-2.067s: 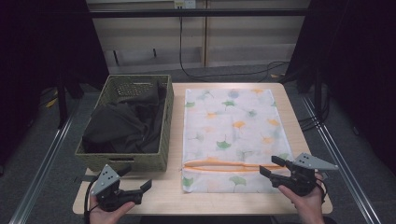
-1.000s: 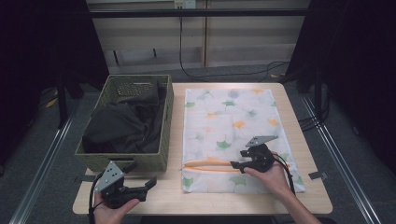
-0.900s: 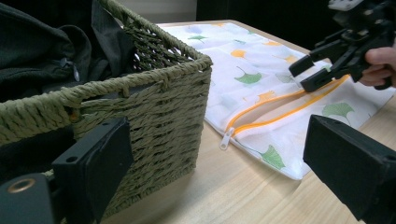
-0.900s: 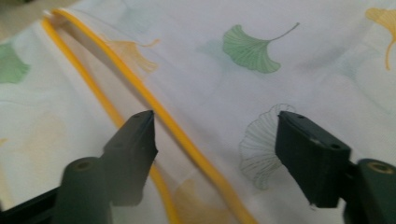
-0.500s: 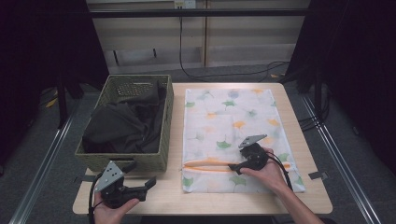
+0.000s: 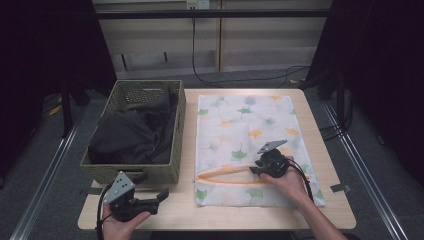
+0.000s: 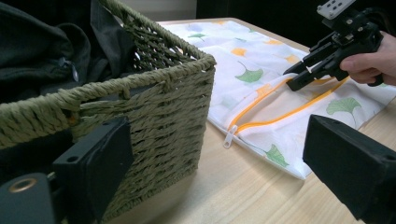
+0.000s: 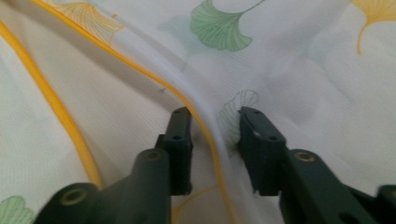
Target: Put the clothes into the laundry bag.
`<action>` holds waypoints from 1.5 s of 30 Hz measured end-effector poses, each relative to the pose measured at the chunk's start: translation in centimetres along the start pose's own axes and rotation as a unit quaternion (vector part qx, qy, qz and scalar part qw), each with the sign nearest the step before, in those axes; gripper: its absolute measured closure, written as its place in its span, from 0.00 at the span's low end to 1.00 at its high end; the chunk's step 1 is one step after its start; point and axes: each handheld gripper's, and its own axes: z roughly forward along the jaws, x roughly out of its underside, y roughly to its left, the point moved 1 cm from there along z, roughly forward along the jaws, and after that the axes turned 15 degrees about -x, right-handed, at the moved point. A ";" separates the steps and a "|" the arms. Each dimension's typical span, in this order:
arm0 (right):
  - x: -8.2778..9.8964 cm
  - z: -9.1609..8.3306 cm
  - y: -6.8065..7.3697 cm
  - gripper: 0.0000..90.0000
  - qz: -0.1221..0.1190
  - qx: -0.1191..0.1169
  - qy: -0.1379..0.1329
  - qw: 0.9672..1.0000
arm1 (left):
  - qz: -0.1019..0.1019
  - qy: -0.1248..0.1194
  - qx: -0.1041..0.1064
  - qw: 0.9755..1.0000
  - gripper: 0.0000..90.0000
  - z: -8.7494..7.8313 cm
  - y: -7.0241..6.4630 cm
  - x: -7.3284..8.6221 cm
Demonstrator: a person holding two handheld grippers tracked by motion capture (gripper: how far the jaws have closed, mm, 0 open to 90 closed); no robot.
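Right gripper view: right tongs [image 8: 212,116] just closing, jaws narrow, astride upper orange-zip edge [image 8: 154,77] of laundry bag [image 6: 245,125] on bench [image 6: 340,210], not yet pinching. Zip runs left-right. Left tongs [image 6: 162,195] wide, empty, well apart.

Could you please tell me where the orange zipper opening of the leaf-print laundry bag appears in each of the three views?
High view: the orange zipper opening lies low, right of centre.
Left gripper view: right of centre, beside the woven basket.
Right gripper view: its upper edge runs between the jaws, left of centre.
Shared landmark: the right gripper, at that edge.
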 end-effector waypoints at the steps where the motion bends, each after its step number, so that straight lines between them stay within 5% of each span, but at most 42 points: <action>1: 0.0 0.0 0.0 0.76 0.000 0.000 0.000 1.000 | 0.000 0.000 0.000 1.000 0.12 0.0 0.0 0.0; 4: 0.1 -0.1 -0.2 0.81 0.008 -0.002 -0.006 1.000 | 0.000 -0.002 -0.002 1.000 0.12 -0.1 0.0 0.1; 7: 0.1 -0.1 -0.3 0.88 0.013 0.006 -0.009 1.000 | 0.000 -0.002 -0.026 1.000 0.10 -0.3 -0.1 0.2; 14: 0.4 -0.2 -0.6 0.97 0.029 0.002 -0.027 0.999 | -0.010 -0.003 -0.017 1.000 0.08 -0.4 -0.1 0.3; 18: 0.4 -0.4 -0.5 0.97 0.028 -0.003 -0.036 0.999 | -0.011 0.001 -0.006 1.000 0.08 -0.5 -0.2 0.4; 22: 0.2 -1.1 -0.3 0.98 0.028 -0.008 -0.062 0.998 | -0.035 0.011 0.017 0.999 0.09 -0.6 0.0 0.2; 27: 0.0 -2.0 -0.2 0.98 0.030 -0.016 -0.089 0.995 | -0.025 0.014 0.021 0.999 0.09 -0.6 -0.2 0.1; 45: -1.8 -4.5 0.7 0.98 0.008 -0.017 -0.155 0.988 | -0.013 0.021 0.005 1.000 0.07 -0.6 -0.2 0.1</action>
